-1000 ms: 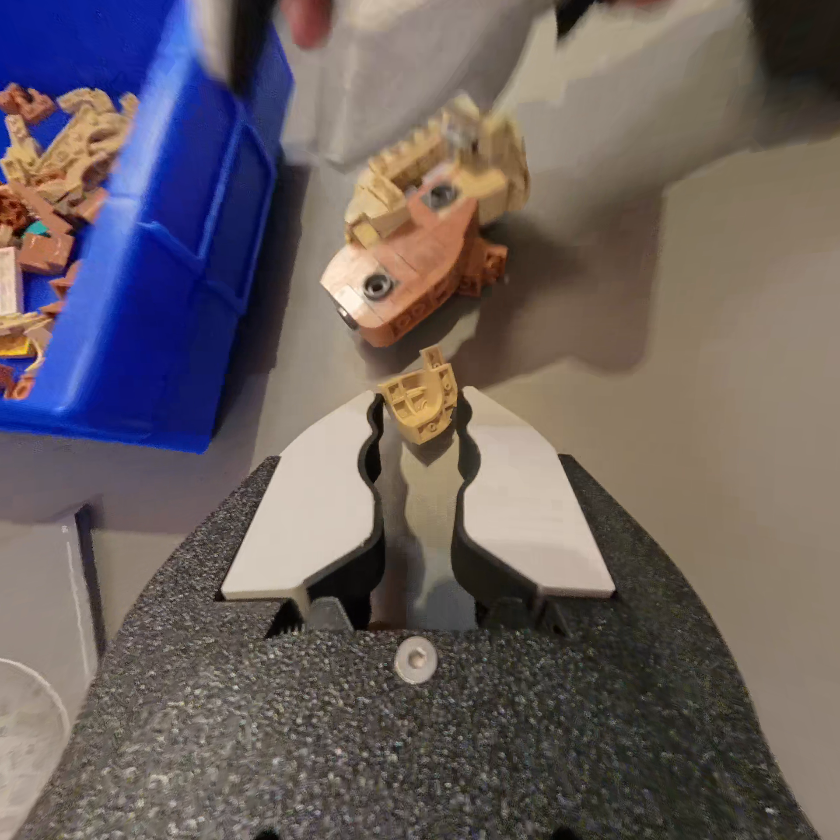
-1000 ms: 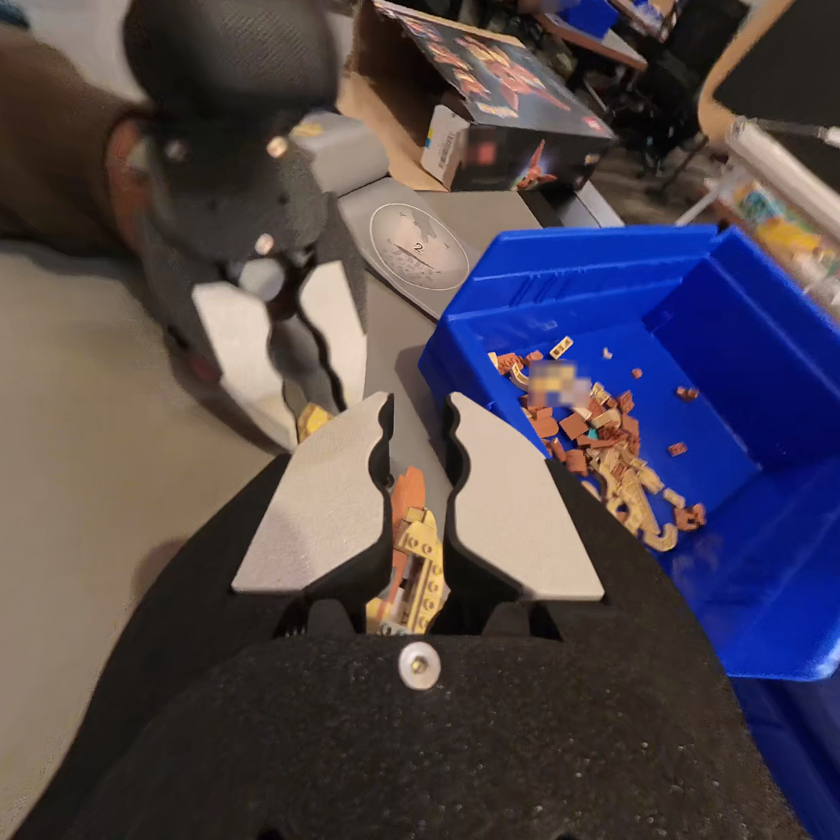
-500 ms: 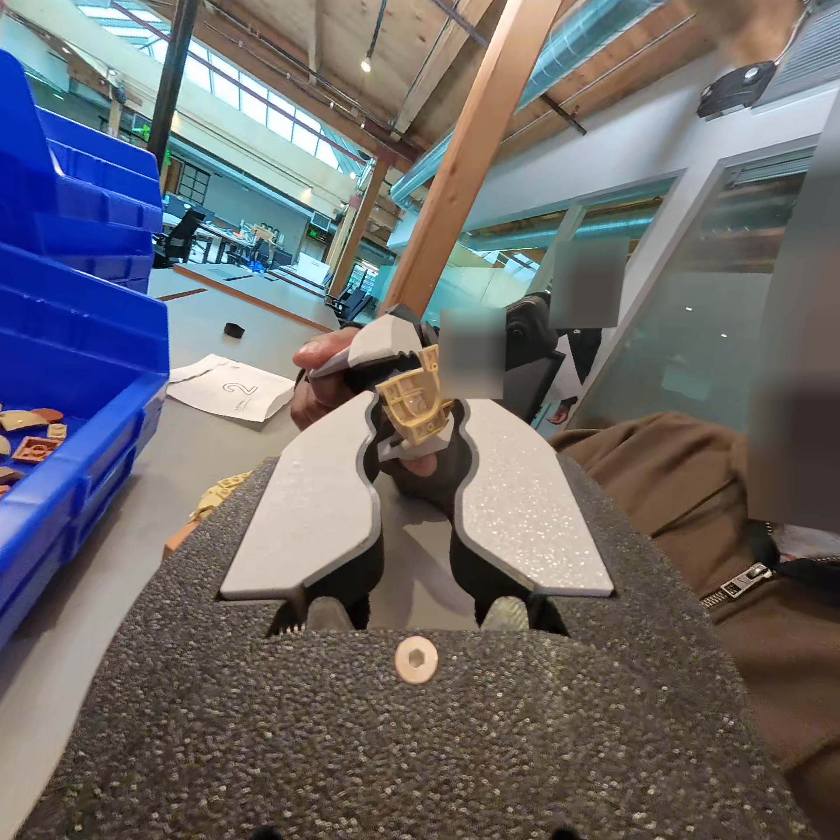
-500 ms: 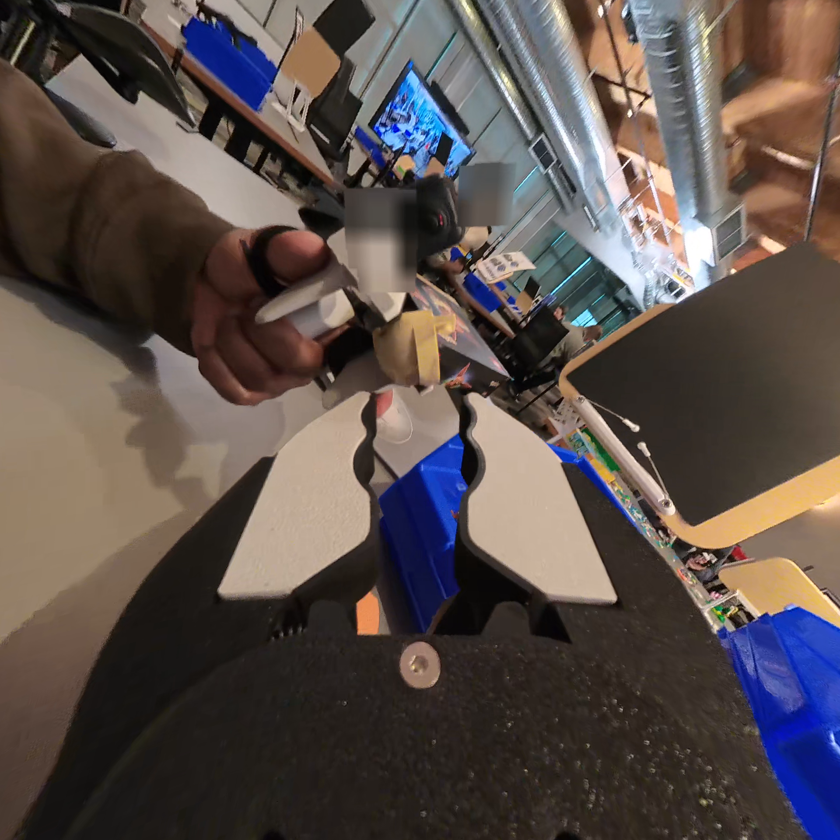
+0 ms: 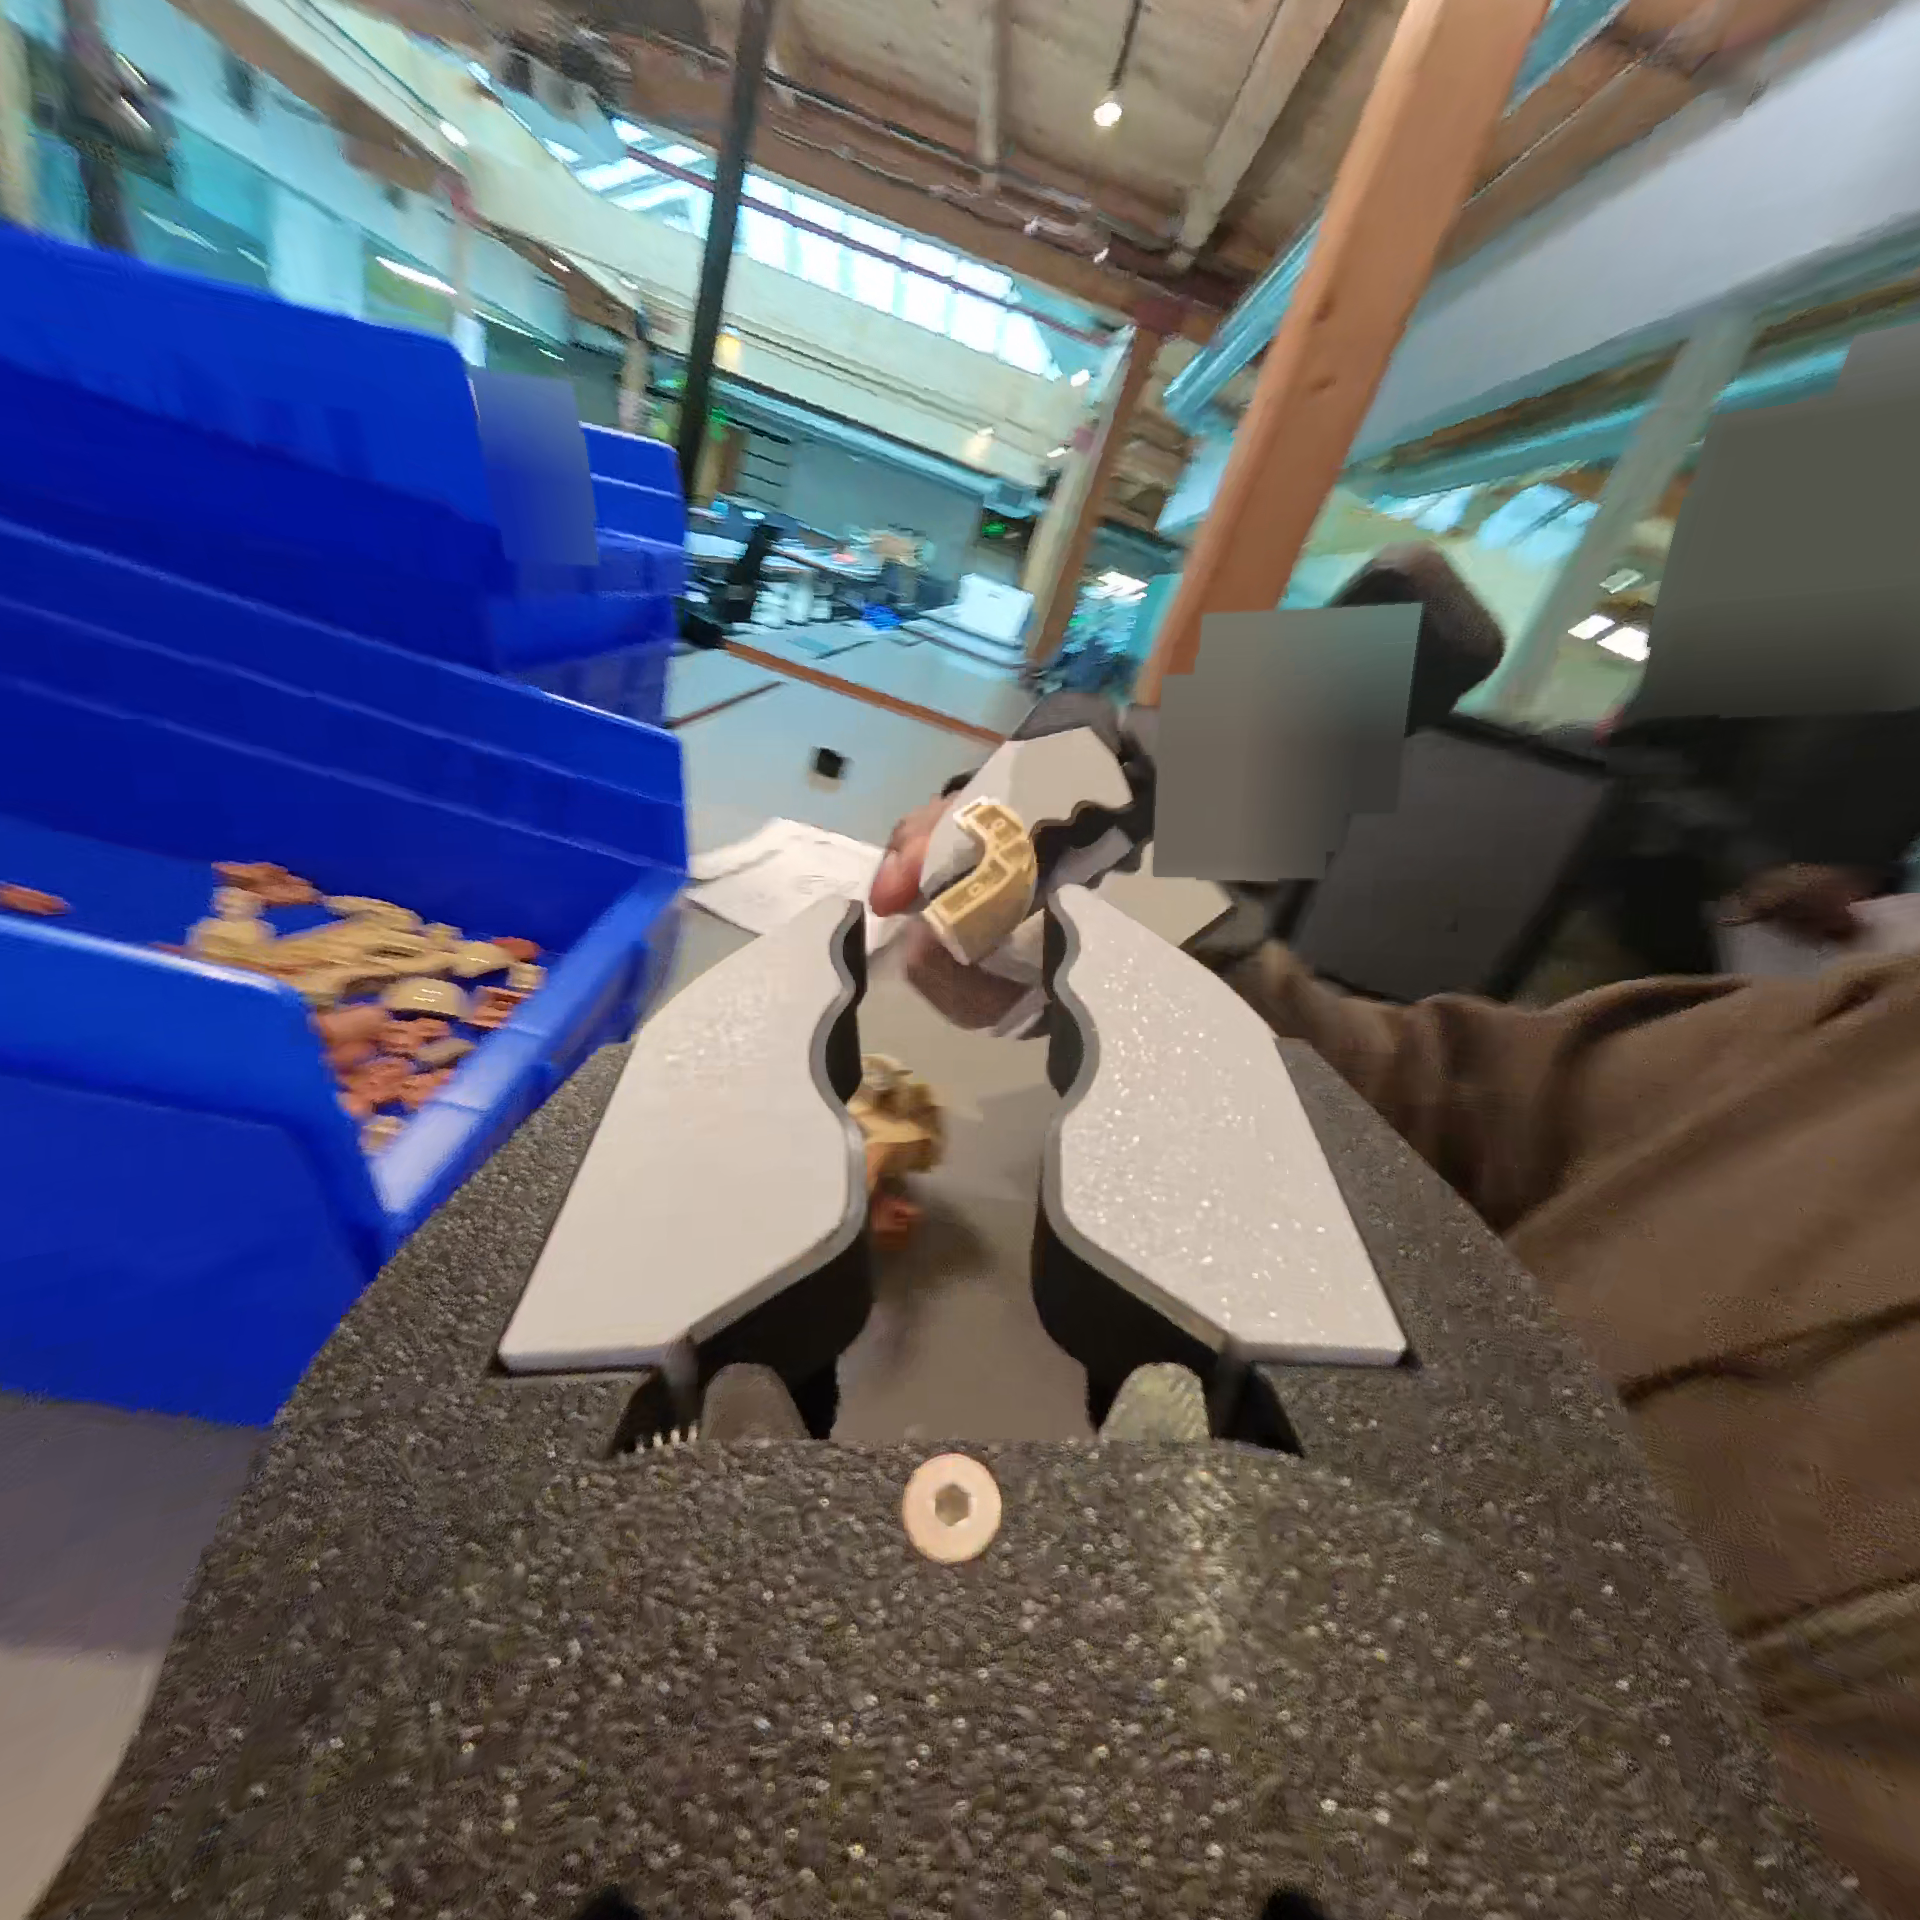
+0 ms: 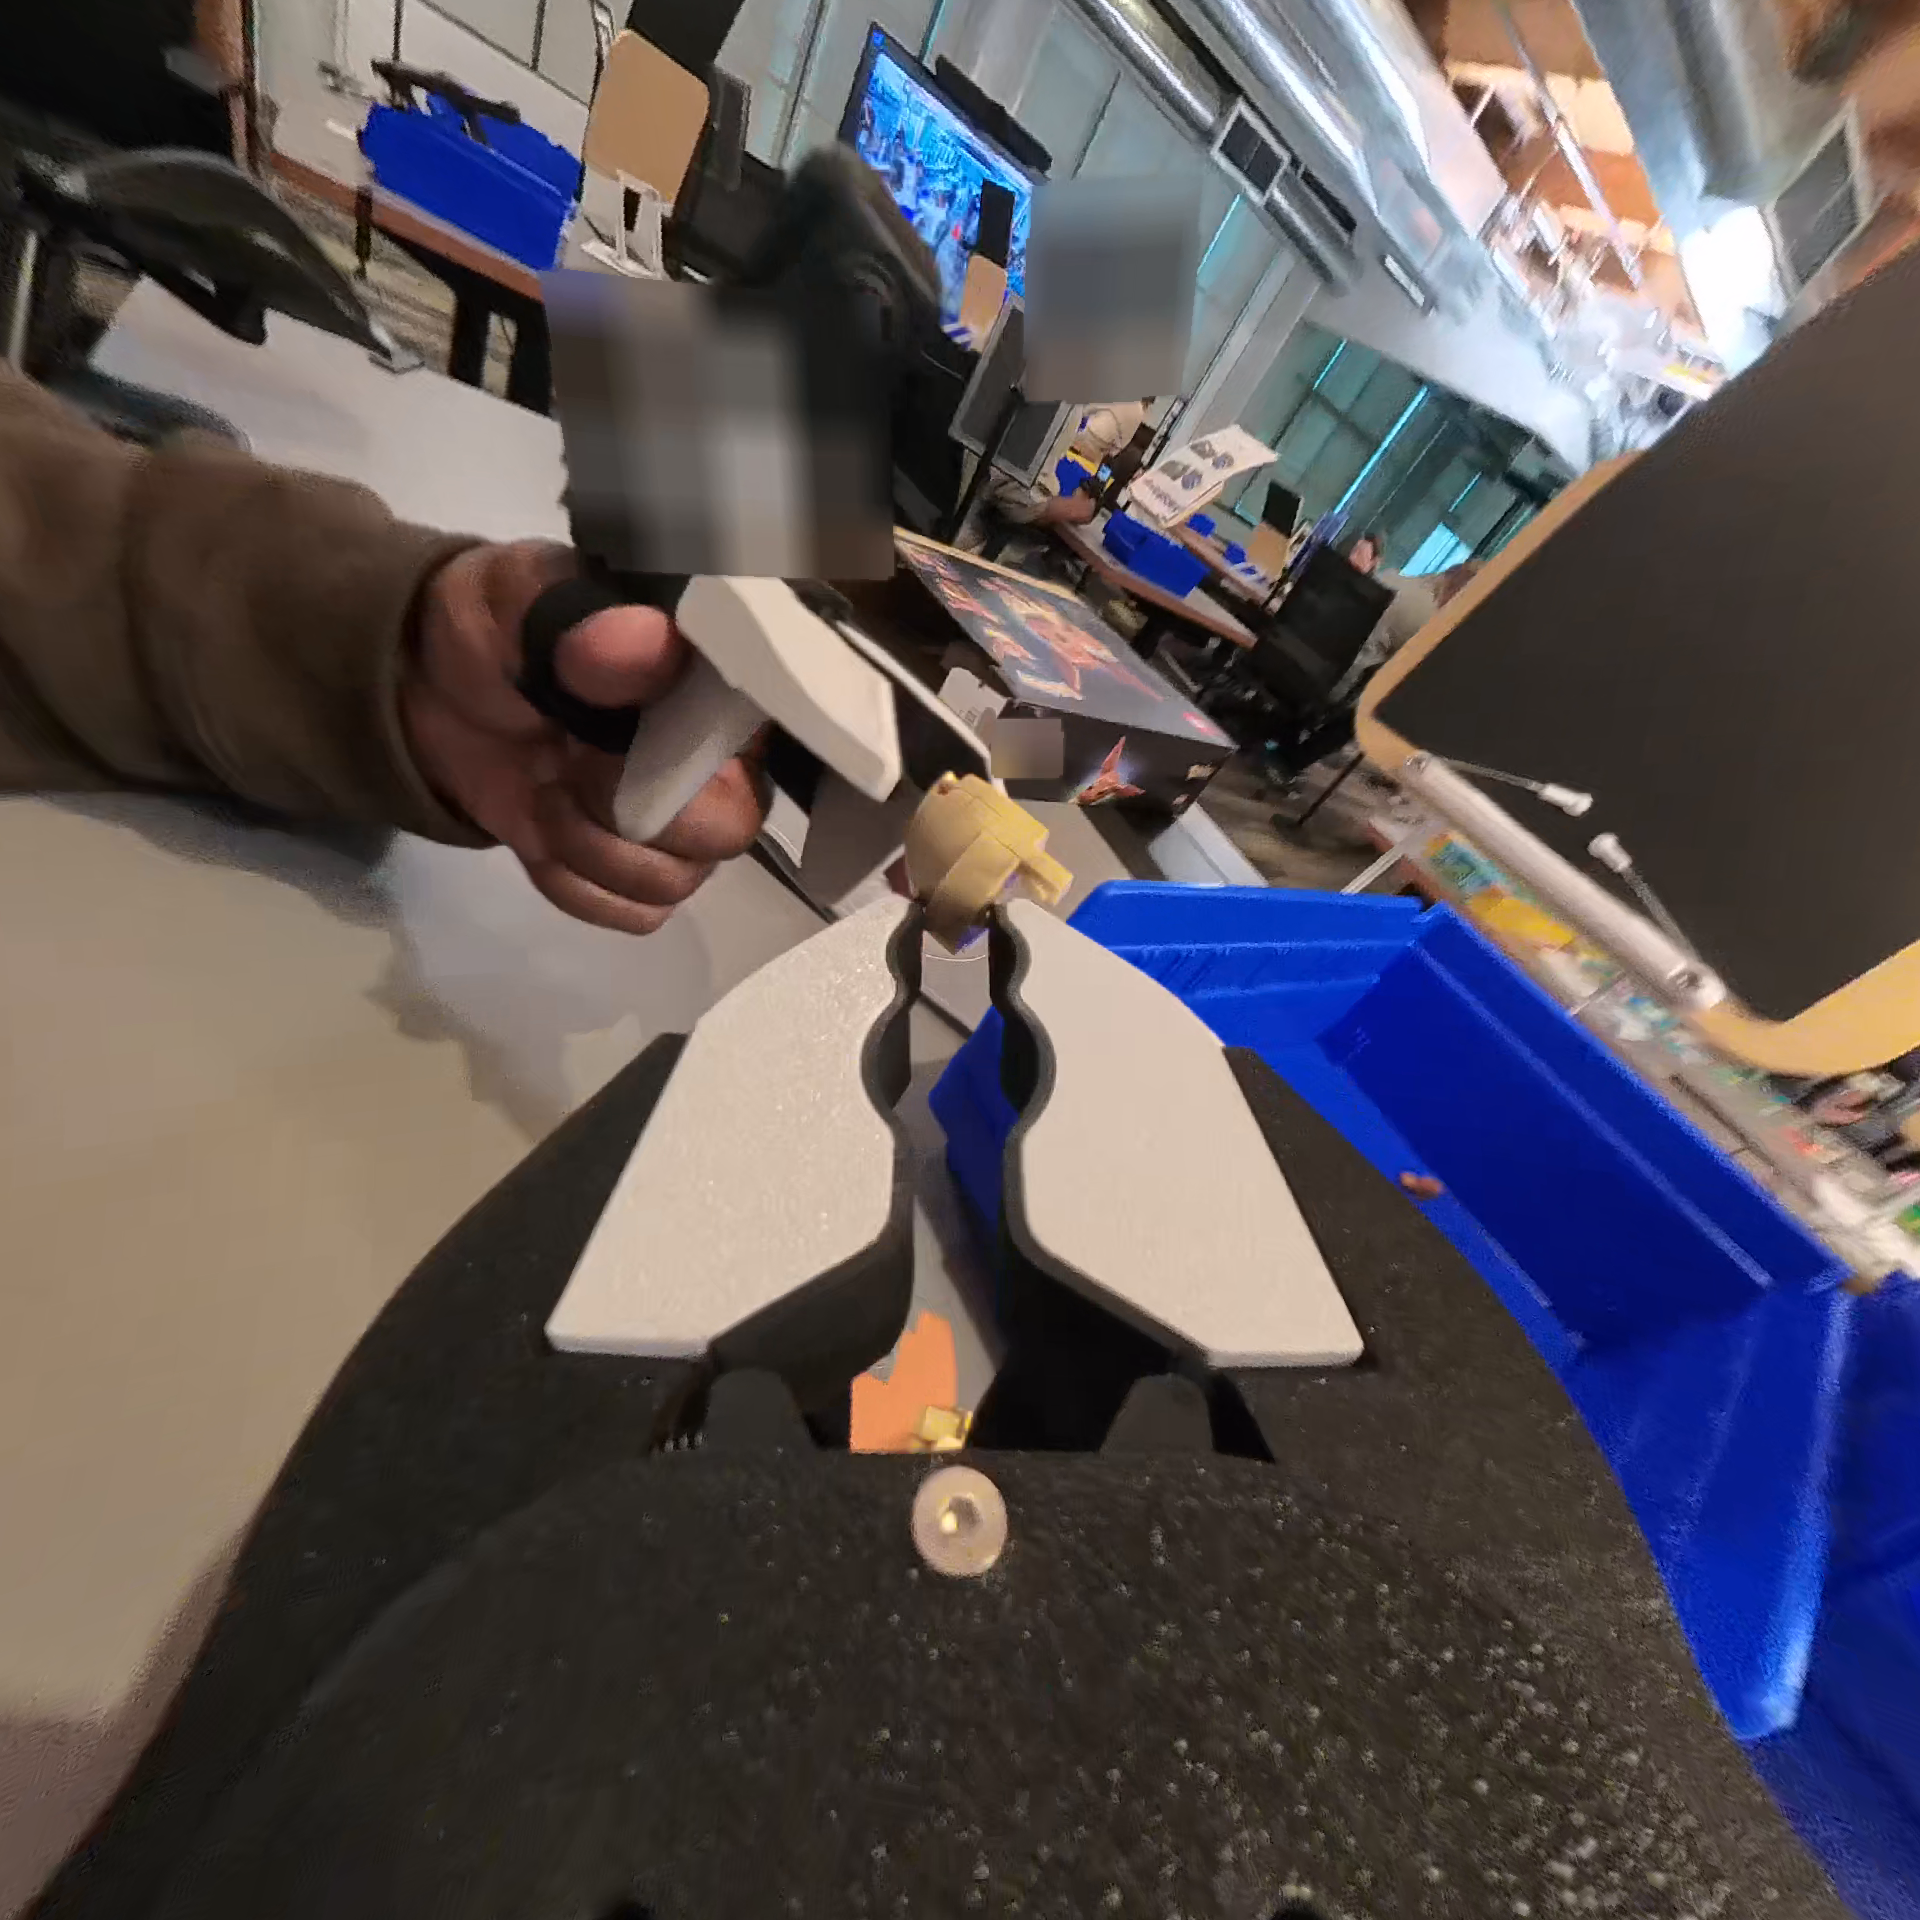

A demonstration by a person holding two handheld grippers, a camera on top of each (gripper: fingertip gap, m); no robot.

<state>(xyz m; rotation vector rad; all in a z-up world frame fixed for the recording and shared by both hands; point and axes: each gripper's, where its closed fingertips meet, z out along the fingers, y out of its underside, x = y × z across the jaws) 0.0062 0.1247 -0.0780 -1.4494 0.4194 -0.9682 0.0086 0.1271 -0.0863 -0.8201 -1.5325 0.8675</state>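
Observation:
My right gripper [image 6: 958,920] is shut on a small curved tan brick piece [image 6: 977,847], pinching its lower end between the fingertips. In the left wrist view the same piece [image 5: 982,883] sits between the right gripper's fingers [image 5: 1049,774], just beyond my own tips. My left gripper [image 5: 954,914] is open, and a gap shows between its left pad and the piece. In the right wrist view the left gripper [image 6: 862,800] faces mine, held by a hand [image 6: 540,748]. Both are raised above the grey table [image 6: 208,1039].
A blue bin [image 5: 499,1122] with several tan and brown brick pieces [image 5: 416,997] stands at the left. A tan and brown brick model [image 5: 894,1122] lies on the table below the left fingers. The bin [image 6: 1351,1039], a dark printed box [image 6: 1091,675] and a brown sleeve [image 5: 1558,1143] are near. My two grippers' fingertips are within a few centimetres of each other.
The tan piece was in my left gripper's pads before. Now my right gripper has closed on it and the left pads have parted from it. Both grippers rose from the table.

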